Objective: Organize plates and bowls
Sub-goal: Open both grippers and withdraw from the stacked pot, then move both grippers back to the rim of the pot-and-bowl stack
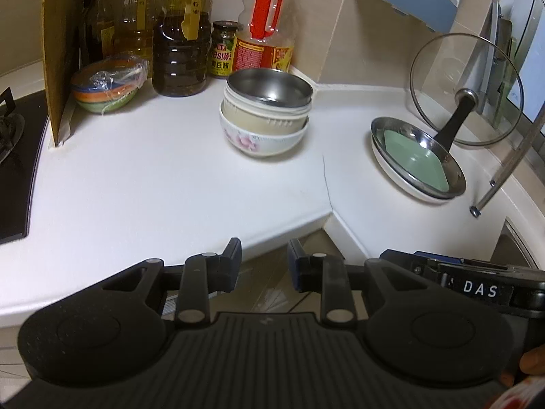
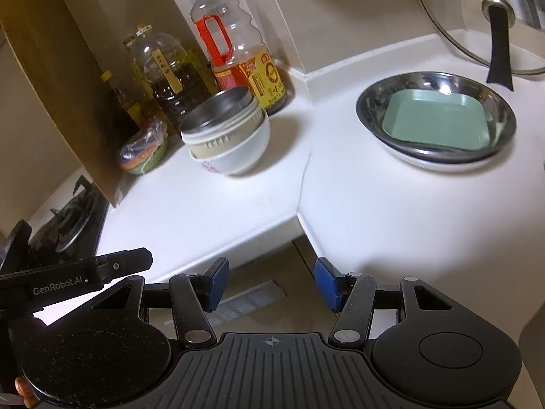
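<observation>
Both my grippers are empty and hang off the near edge of the worktop (image 1: 170, 177), over the floor. The left gripper (image 1: 264, 266) has its fingers parted a little with nothing between them; the right gripper (image 2: 270, 284) has its fingers spread wider, also with nothing between them.

Ahead of my left fingers, well up the worktop, stands the bowl stack (image 1: 267, 112): a flowered white bowl at the bottom, a cream ribbed one in it, a steel bowl on top. It leans a little, so the nesting looks loose. Ahead of my right fingers and off to the right lies the plate stack (image 2: 436, 116): a white plate underneath, a steel dish on it, a green square plate inside that. A glass lid (image 2: 477, 17) leans against the wall just behind it, its handle close to the dish's far rim. Bottles (image 1: 180, 44) crowd the corner behind the bowls, and a wrapped set of coloured bowls (image 1: 107, 83) sits far left.

I judge the sorting nearly or wholly done: bowls sit with bowls, plates with plates. If anything remains, it is squaring the leaning bowls. That would call for reaching forward with the left fingers, opening wider than the rim, and nudging gently so the stack does not tip toward the bottles.
</observation>
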Tool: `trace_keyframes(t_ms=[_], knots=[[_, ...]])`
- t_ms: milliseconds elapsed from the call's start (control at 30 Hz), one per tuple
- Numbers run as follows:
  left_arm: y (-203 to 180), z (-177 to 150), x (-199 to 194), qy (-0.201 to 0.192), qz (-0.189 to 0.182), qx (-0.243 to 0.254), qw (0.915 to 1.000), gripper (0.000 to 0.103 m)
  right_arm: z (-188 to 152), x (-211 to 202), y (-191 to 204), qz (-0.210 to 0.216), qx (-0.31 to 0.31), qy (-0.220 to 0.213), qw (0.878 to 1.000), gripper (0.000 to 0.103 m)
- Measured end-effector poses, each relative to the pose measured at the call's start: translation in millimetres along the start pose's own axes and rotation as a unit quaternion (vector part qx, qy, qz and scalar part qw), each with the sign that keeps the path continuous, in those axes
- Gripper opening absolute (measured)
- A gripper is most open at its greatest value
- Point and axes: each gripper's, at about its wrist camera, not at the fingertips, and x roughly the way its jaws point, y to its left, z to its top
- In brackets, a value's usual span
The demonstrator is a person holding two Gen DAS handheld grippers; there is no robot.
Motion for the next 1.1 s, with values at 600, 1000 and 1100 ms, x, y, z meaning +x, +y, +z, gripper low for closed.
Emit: trace_keyframes(t_ms=[600, 1000, 1100], knots=[[-10, -22, -20, -0.002, 0.012, 0.010, 0.9999, 0.026, -19, -17, -2, -0.004, -0.009, 0.012, 1.000, 0.056], [-17, -15, -10, 0.001, 0.014, 0.014, 0.9998, 0.026, -15, -10, -8, -0.006, -0.007, 0.018, 1.000, 0.056], [-18, -11, -5, 0.003, 0.014, 0.015, 0.9998, 0.026, -12, -8, -13, -0.009, -0.004, 0.018, 1.000, 0.056]])
